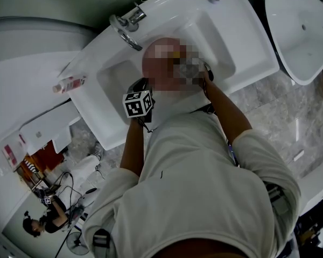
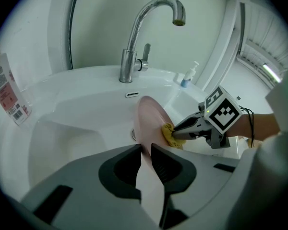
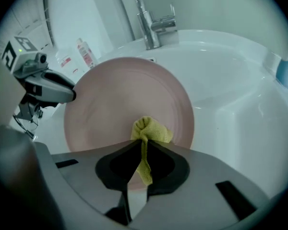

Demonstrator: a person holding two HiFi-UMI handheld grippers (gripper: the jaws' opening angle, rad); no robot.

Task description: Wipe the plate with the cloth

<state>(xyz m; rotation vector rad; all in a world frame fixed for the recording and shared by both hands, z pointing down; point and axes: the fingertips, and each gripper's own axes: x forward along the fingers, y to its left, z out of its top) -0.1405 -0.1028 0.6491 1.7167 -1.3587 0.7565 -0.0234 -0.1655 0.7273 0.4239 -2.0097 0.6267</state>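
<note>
White ceramic sink (image 1: pixel 242 47) and marbled floor (image 1: pixel 312 112) show in the head view. Left gripper view: the left gripper (image 2: pixel 146 148) clamps the pink plate (image 2: pixel 151 121) by its rim, edge-on between its jaws; a hard push could lever it loose into the basin. Right gripper view: the right gripper (image 3: pixel 144 144) pinches the yellow cloth (image 3: pixel 151 128) in its jaws, against the plate just ahead.

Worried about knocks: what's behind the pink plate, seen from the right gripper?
A white sink basin and chrome faucet; the round pink plate covers the basin's bottom there.
</note>
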